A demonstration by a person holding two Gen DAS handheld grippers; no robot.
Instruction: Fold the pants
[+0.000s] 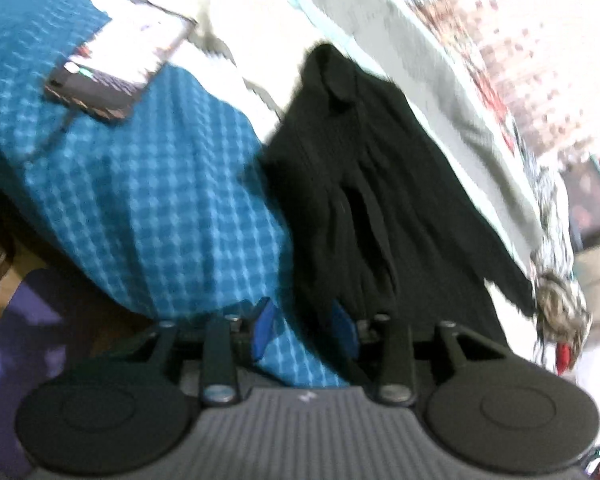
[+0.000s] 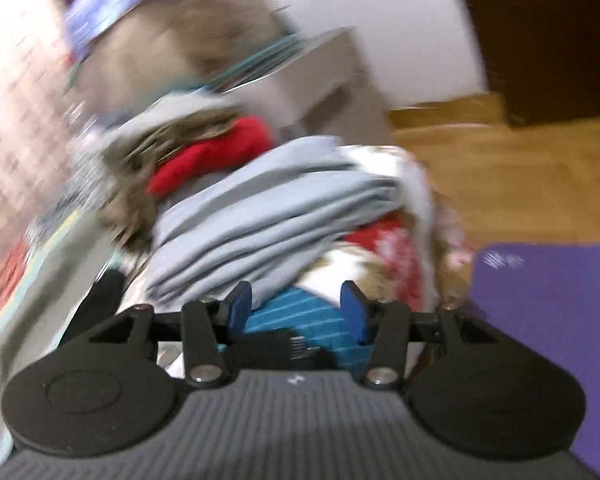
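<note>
A: Where are the pants (image 1: 364, 184)?

B: The black heap on the bed (image 1: 432, 92), lying beside the blue checked cloth (image 1: 148, 200). They look bunched, not yet flat. In the left wrist view they run away from the left claw (image 1: 305, 332).

A: Is either claw holding them?

B: No. The left claw's blue pads stand apart, with only checked cloth and the pants' near edge showing beyond the gap. The right claw (image 2: 298, 312) is also apart and empty, over blue cloth, facing a pile of grey clothes (image 2: 268, 220) and something red (image 2: 216, 152).

A: What could go wrong?

B: I'd say grabbing the wrong layer: the pants touch the checked cloth, so a low pinch may catch both. The phone (image 1: 116, 68) on that cloth could slide off if it is tugged. Both views are blurred, so aim is uncertain, and the right claw faces away from the pants.
</note>
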